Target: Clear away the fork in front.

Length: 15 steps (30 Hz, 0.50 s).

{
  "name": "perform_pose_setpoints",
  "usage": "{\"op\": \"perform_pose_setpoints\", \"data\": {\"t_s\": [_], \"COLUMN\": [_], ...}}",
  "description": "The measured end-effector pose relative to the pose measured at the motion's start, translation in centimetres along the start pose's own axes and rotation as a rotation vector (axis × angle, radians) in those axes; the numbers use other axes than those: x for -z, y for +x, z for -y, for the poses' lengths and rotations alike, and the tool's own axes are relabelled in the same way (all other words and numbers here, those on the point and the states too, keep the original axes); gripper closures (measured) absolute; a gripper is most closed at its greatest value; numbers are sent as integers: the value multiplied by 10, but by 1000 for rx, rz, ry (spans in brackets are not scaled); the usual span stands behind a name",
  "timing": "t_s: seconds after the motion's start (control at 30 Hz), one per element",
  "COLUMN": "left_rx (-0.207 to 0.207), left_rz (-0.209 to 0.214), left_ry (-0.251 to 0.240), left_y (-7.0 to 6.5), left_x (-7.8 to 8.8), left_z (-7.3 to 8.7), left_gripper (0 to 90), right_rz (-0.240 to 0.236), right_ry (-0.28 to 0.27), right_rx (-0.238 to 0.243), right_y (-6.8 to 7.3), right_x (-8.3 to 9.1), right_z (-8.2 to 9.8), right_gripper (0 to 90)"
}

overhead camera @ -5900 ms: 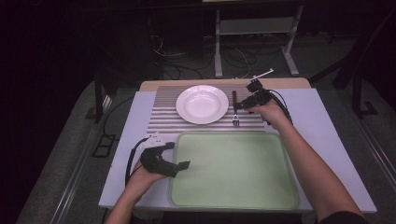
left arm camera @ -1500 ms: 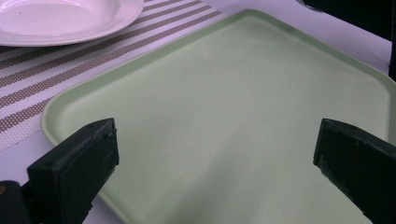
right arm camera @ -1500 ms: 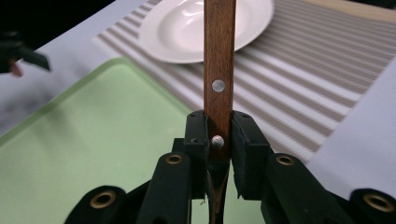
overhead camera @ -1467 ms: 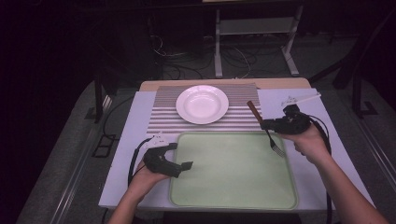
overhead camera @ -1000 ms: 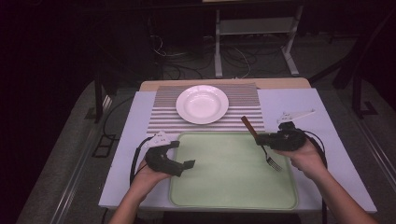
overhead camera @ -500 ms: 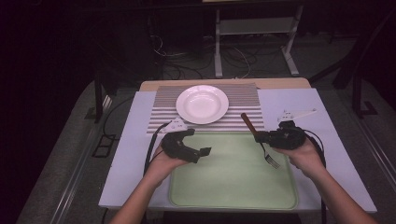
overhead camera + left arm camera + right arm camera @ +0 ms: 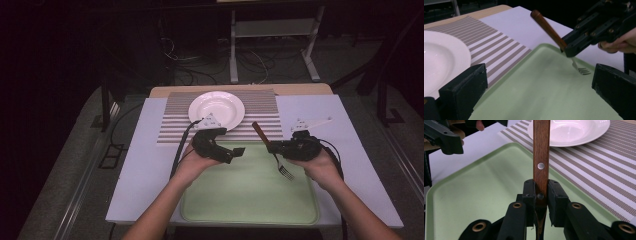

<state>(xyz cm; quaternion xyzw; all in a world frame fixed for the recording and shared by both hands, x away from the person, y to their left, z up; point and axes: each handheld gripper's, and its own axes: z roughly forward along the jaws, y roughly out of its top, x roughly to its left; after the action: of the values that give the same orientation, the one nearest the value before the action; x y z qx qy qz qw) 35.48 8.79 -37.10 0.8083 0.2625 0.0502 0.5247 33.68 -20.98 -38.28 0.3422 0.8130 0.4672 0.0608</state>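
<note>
My right gripper [image 7: 274, 147] is shut on a fork [image 7: 272, 152] by its brown wooden handle [image 7: 541, 157], over the right part of the green tray [image 7: 240, 200]. The tines [image 7: 582, 70] point down just above the tray; whether they touch it I cannot tell. My left gripper [image 7: 236, 153] is open and holds nothing, at the tray's far left corner near the white plate [image 7: 216, 108]. The left gripper view has its two black jaws wide apart, with the fork and the right gripper [image 7: 569, 48] ahead.
The plate rests on a striped placemat [image 7: 260, 115] on a white table cover [image 7: 142, 165]. Cables [image 7: 176, 155] trail from both grippers. Dark floor, cords and a metal stand [image 7: 272, 30] lie beyond the table.
My left gripper has moved forward and right onto the tray's far left corner. The right gripper with the fork has stayed nearly still over the tray, after carrying it there from the placemat.
</note>
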Motion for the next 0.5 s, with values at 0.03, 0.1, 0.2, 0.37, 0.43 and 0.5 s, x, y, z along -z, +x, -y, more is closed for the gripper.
{"op": "perform_pose_setpoints", "data": {"t_s": [0.03,0.1,0.2,0.37,0.43,0.5], "left_rx": [0,-5,-2,3,16,40], "left_rz": [5,17,30,44,45,66], "left_ry": [0,-4,-17,-32,-36,-36], "left_y": [-1,-3,-6,-9,-10,-9], "left_x": [-3,-7,-14,-18,-18,-19], "left_z": [-2,-5,-5,-5,-6,-7], "left_gripper": [0,16,37,139,154,221], "right_rz": [0,-2,-6,-19,-24,-31], "right_ry": [0,-3,-7,-5,-6,-4], "right_rx": [0,5,12,28,36,43], "right_y": [0,2,5,11,14,16], "right_x": [0,-1,-3,-7,-9,-11], "right_z": [0,-1,-1,-2,-2,-2], "right_gripper": [769,769,769,769,769,769]}}
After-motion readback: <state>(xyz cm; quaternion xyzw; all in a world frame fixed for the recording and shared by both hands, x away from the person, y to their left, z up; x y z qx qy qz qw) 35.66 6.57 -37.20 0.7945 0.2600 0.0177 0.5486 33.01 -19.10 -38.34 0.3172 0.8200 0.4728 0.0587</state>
